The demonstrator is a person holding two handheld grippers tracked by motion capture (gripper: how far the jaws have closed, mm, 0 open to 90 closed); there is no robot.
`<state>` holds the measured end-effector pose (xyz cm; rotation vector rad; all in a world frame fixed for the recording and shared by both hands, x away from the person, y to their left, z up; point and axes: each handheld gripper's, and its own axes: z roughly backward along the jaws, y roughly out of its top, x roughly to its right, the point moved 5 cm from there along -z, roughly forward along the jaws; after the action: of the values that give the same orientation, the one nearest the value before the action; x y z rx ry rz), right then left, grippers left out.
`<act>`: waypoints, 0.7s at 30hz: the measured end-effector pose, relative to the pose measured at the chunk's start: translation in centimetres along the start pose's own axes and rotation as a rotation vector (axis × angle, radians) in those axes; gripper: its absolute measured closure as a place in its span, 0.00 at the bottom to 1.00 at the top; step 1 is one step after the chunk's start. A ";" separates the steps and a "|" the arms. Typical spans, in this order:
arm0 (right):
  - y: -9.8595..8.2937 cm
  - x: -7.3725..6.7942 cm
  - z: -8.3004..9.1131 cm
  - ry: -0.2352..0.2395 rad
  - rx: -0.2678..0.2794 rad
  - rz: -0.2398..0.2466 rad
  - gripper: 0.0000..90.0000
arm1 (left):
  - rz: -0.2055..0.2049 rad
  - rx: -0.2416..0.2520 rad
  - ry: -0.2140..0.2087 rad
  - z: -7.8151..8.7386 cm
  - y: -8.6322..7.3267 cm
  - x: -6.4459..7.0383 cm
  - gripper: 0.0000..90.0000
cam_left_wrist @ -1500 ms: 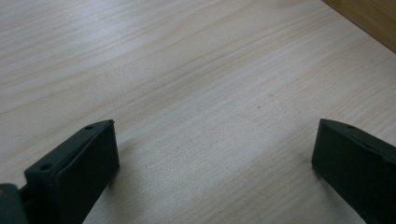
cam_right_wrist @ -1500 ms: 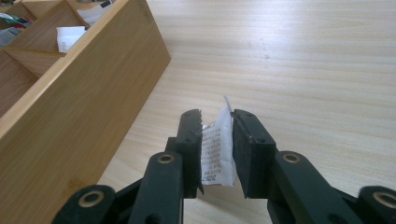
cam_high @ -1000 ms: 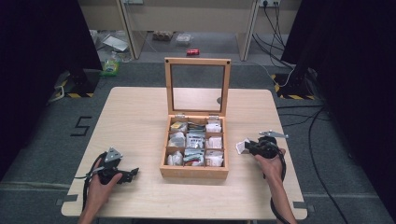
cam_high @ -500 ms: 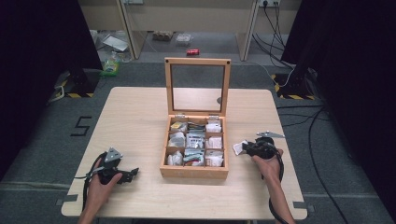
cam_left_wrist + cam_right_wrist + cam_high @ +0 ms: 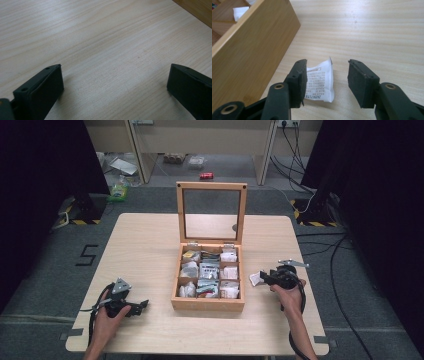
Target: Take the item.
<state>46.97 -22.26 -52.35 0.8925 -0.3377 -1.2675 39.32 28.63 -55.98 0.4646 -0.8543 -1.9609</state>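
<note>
An open wooden box (image 5: pixel 207 304) stands mid-table, its glass lid (image 5: pixel 211 212) upright; its compartments hold several small packets. Just right of it, a white printed sachet (image 5: pixel 255 278) lies flat on the table. My right gripper (image 5: pixel 263 278) points left at the sachet. In the right gripper view it (image 5: pixel 327 67) is open, the sachet (image 5: pixel 320 82) lying between the jaws against the left one, with the box wall (image 5: pixel 249 50) at left. My left gripper (image 5: pixel 143 305) rests near the front left, aimed at the box. It (image 5: pixel 114 67) is open over bare wood.
The light wooden table (image 5: pixel 150 250) has free room at left and behind the box. Its front edge is close to both hands. Cables trail from each gripper. Beyond the table, the floor holds clutter and cables.
</note>
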 end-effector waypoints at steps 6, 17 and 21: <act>0.5 0.0 0.4 0.000 0.020 -0.003 0.50 | 0.000 0.000 0.000 0.0 0.0 0.0 0.00; 1.5 -0.7 0.9 0.009 0.045 0.010 0.45 | 0.000 0.000 0.000 0.0 0.0 0.0 0.00; 1.9 -1.6 1.0 0.027 0.051 0.018 0.43 | 0.000 0.000 0.000 0.0 0.0 0.0 0.00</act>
<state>47.07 -21.15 -49.92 0.9470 -0.3574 -1.2337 39.32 28.63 -55.98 0.4640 -0.8544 -1.9608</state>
